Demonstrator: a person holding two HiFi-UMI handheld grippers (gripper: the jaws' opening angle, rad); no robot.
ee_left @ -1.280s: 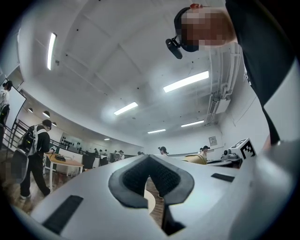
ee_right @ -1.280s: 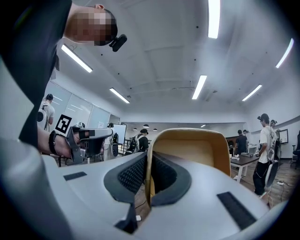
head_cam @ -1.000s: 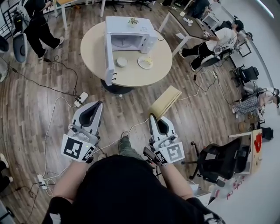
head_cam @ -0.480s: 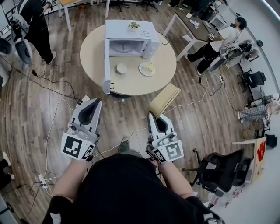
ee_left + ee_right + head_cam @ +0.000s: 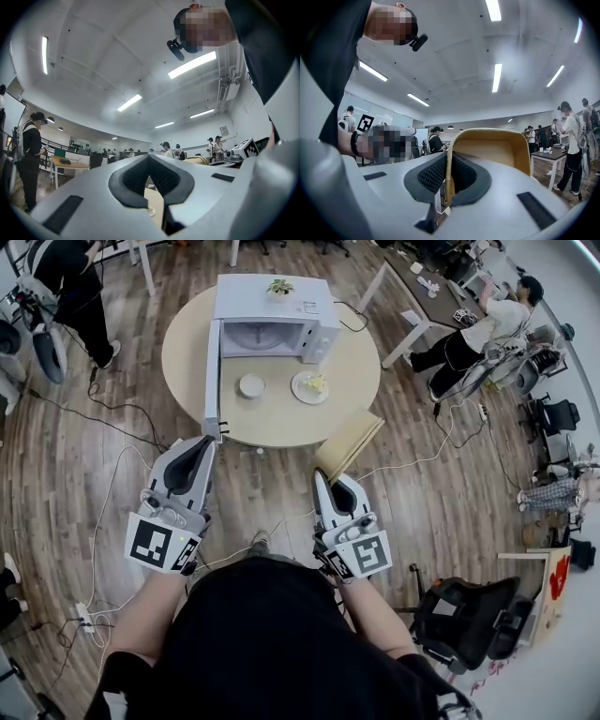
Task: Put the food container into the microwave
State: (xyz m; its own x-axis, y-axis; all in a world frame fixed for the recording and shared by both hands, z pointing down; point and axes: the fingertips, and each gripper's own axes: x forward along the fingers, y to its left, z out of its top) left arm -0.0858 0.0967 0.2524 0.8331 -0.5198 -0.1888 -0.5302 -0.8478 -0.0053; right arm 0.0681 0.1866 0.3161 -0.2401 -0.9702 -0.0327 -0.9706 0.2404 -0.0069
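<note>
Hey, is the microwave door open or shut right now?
Open. In the head view the microwave has its door swung out over the table, leaving the cavity exposed.

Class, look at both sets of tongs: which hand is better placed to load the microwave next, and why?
Right. The right tongs grip the food container by its rim, while the left tongs are shut and empty. The microwave stands ahead on the table with its door open.
</note>
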